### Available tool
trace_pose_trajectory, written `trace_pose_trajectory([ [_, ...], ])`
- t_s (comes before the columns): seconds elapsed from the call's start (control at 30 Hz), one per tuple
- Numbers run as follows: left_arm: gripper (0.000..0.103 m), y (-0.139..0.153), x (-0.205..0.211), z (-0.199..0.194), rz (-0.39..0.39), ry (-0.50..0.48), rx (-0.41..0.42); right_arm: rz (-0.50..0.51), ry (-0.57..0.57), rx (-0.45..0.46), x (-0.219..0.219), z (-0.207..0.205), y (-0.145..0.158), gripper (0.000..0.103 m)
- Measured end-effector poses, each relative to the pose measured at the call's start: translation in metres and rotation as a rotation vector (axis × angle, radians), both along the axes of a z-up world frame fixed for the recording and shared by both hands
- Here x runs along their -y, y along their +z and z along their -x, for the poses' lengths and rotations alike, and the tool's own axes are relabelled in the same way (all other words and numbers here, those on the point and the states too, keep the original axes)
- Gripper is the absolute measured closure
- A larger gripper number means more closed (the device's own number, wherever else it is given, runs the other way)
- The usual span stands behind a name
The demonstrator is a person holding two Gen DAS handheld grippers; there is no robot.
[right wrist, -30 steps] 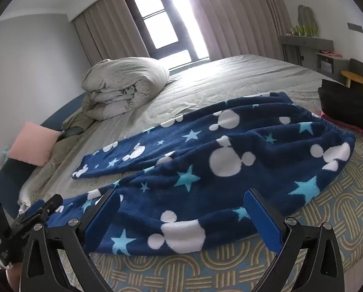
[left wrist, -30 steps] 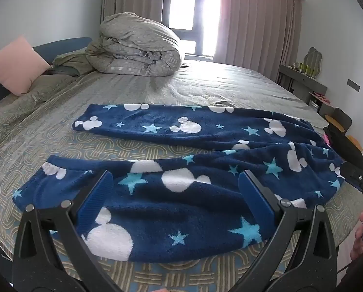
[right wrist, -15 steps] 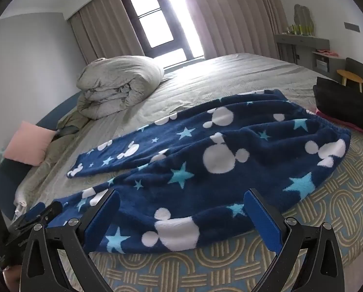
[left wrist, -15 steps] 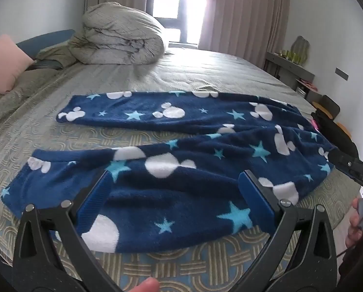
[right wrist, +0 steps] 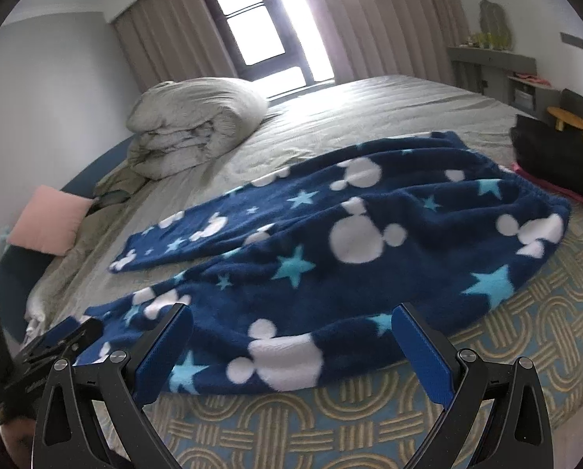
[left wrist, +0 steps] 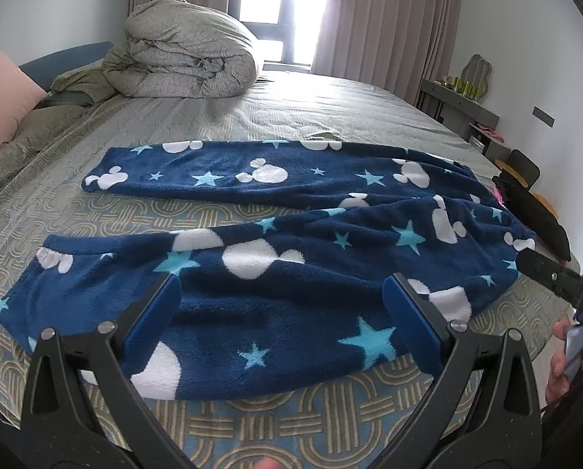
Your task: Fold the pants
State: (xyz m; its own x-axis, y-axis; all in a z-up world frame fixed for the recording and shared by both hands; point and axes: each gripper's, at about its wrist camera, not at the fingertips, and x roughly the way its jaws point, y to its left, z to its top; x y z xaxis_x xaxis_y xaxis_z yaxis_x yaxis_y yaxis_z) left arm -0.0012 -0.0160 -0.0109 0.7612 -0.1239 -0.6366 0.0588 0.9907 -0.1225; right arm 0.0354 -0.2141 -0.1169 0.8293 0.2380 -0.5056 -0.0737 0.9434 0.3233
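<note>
While both grippers are waiting spread wide w/ nothing in them, the pants (left wrist: 275, 273) are lying flat on the bed (left wrist: 330, 117), legs running sideways across both views. Left gripper (left wrist: 283, 308) is hanging near the leg ends; right gripper (right wrist: 291, 332) is nearer the waist, just past the near edge.

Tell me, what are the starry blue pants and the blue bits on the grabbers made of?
The pants look like soft fleece: the surface is fuzzy and matte, with plush, blurry-edged white shapes. The pads on the left gripper look like smooth rubber or foam, flat and dull; which one can't be told. The right gripper has matching ones.
</note>
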Motion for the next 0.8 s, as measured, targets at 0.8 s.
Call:
trace_pose_trajectory([
  [0.8, 0.012, -0.008, 0.006, 0.0, -0.008, -0.021, -0.02, -0.034, 0.035, -0.044, -0.002, -0.004, -0.012, 0.011],
])
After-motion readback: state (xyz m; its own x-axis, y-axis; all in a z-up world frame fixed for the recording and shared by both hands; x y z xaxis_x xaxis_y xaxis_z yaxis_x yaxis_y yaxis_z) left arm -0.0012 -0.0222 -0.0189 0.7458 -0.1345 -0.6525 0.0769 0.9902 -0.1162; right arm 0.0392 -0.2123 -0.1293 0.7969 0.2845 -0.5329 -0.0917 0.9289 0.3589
